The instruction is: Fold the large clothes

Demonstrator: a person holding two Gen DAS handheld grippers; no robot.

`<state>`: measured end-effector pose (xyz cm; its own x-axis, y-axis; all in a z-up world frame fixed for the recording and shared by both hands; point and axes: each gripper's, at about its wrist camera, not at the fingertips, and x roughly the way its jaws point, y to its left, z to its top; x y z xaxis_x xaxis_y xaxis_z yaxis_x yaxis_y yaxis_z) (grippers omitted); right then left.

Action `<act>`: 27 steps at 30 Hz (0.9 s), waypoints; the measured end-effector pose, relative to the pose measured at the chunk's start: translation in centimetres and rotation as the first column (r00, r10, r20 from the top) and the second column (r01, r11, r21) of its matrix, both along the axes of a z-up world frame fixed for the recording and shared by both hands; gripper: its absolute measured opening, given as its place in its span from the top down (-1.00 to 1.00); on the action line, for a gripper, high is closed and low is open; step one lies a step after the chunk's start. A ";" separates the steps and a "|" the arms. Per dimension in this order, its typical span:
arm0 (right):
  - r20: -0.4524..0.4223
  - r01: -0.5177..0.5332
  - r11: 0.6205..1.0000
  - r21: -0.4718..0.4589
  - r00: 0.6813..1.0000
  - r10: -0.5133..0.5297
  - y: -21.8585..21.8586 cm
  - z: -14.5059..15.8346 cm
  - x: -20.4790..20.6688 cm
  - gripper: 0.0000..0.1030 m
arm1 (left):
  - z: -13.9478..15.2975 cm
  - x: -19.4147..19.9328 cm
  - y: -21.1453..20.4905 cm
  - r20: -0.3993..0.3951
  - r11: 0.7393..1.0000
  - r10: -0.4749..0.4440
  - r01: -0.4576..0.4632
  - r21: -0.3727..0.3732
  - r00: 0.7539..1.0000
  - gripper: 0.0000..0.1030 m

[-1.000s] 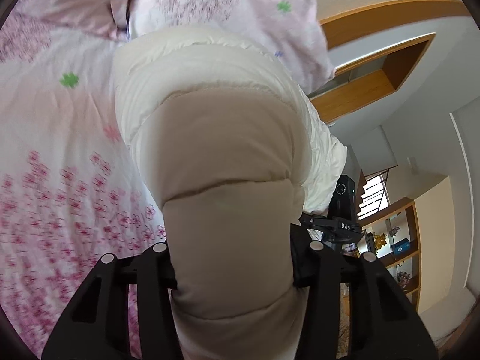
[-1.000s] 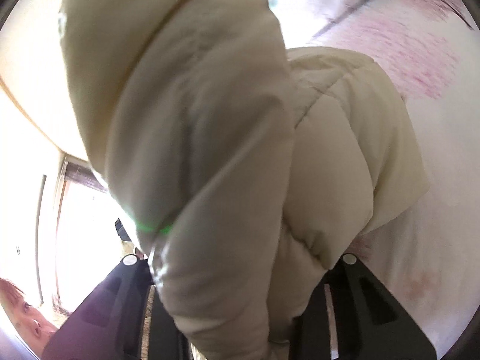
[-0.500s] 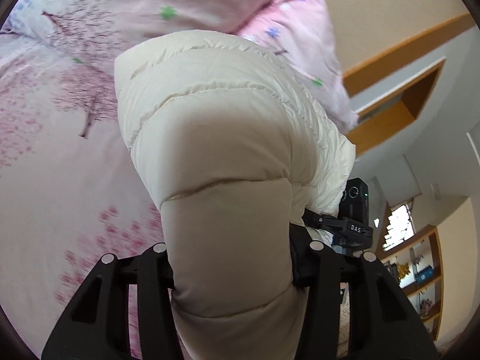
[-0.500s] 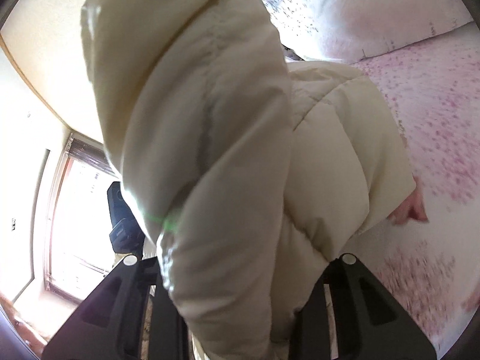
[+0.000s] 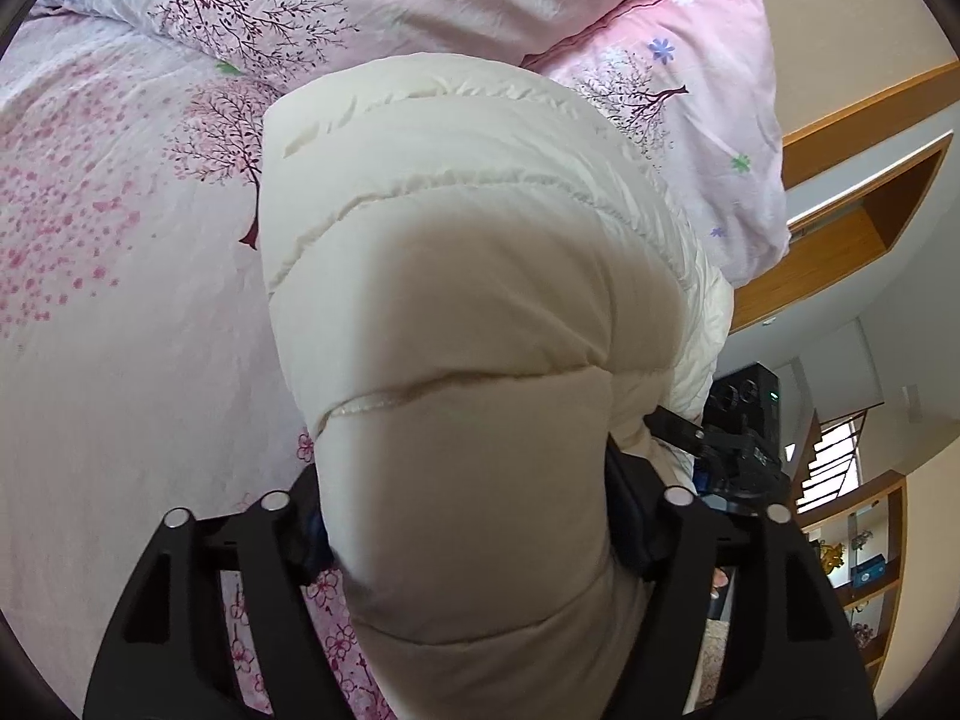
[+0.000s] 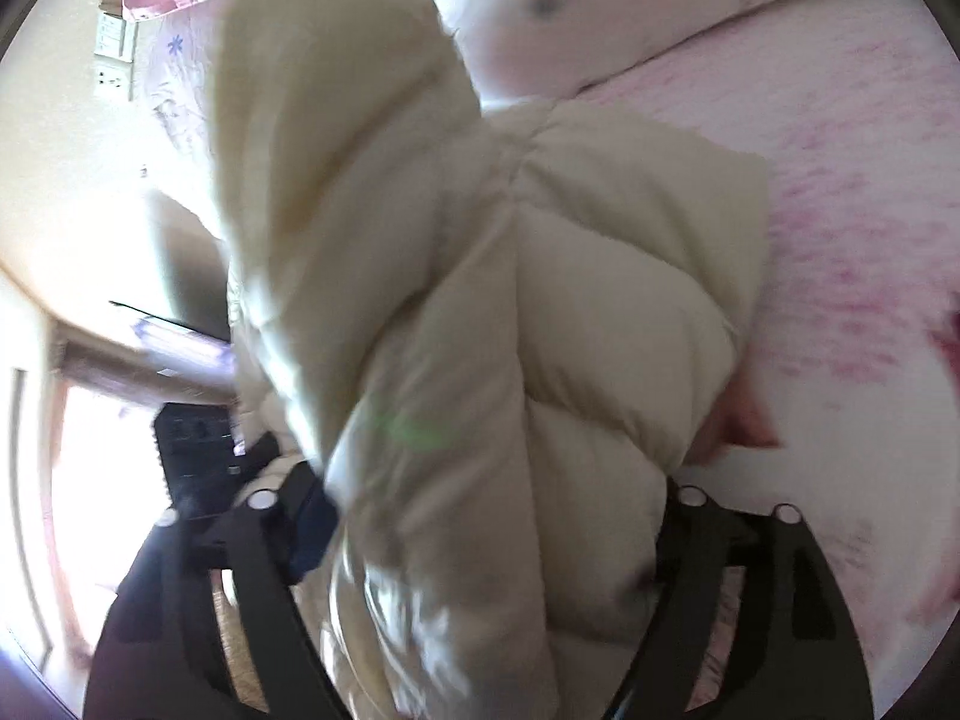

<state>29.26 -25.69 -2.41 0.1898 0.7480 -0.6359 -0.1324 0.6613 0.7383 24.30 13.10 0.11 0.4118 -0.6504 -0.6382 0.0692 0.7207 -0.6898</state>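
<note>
A cream puffer jacket (image 5: 468,240) fills the middle of both wrist views, bunched over a pink floral bed sheet (image 5: 120,300). My left gripper (image 5: 471,534) has a thick roll of the jacket between its fingers; its jaws are opening and the blue pads (image 5: 312,540) stand at the fabric's sides. My right gripper (image 6: 486,516) straddles another fold of the jacket (image 6: 600,240), its jaws also opening, with the puffy cloth still filling the gap. The right gripper's black body (image 5: 744,420) shows behind the jacket in the left wrist view.
Pink pillows (image 5: 420,0) lie at the head of the bed beyond the jacket. A wooden wall niche (image 5: 870,192) and a shelf unit (image 5: 858,570) are off to the right. Wall sockets (image 6: 111,60) and a bright window (image 6: 78,480) show at the left of the right wrist view.
Both pairs of jaws have spread wider around the jacket. Both hands have moved toward the pillows and lower over the bed, so the jacket sits closer to the sheet.
</note>
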 end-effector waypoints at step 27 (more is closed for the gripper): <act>0.413 0.037 0.838 -0.544 0.881 0.229 5.8 3.9 -12.7 0.48 | 1.2 -8.5 -9.4 0.288 0.808 -0.284 0.067 0.585 0.915 -0.44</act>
